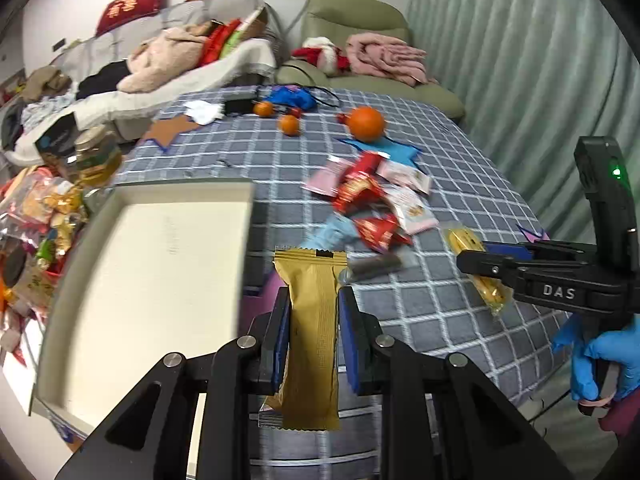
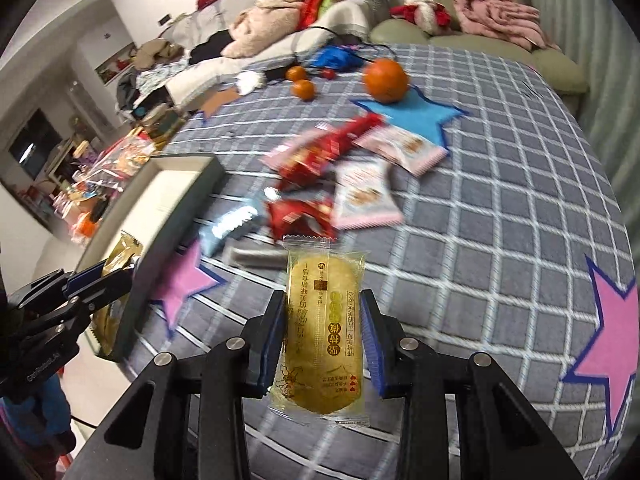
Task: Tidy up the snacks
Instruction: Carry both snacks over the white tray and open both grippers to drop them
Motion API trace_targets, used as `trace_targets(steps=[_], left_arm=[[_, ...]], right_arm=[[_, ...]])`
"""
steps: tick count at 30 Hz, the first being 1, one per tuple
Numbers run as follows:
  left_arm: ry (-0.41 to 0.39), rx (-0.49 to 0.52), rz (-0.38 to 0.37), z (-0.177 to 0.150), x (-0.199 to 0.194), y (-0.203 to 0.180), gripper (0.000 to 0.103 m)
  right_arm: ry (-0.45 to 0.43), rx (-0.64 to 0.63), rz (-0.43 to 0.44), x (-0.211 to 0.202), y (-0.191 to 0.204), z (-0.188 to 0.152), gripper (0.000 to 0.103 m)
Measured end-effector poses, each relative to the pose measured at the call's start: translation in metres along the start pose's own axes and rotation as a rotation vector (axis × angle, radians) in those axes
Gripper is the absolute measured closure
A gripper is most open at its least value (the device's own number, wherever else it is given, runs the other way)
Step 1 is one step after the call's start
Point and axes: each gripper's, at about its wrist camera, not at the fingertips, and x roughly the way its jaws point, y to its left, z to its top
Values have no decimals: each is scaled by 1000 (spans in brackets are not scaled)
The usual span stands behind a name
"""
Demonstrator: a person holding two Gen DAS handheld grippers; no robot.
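The left tongs [image 1: 314, 316] are clamped on a gold snack packet [image 1: 312, 344], lifted clear of the checked desk [image 1: 460, 184]. Just left of them lies an open white box [image 1: 152, 280]. The right tongs [image 2: 324, 320] are closed on a clear-wrapped yellow cake [image 2: 324, 328], also off the desk. Beyond both tongs lies a heap of red and pink snack packets [image 2: 340, 176], with a large orange [image 2: 386, 76] on a blue star mat [image 2: 424, 114] farther off.
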Motion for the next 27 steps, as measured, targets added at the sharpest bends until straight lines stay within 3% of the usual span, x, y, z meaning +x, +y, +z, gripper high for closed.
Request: trace_targets(steps=[13,27], left_arm=[[-24,-143,158,7,-2,101,77],[44,-247,181,-5,35,155,77]], right_arm=[[33,-166,110,37,101,56,66],[118,-274,176,102,187,84,65]])
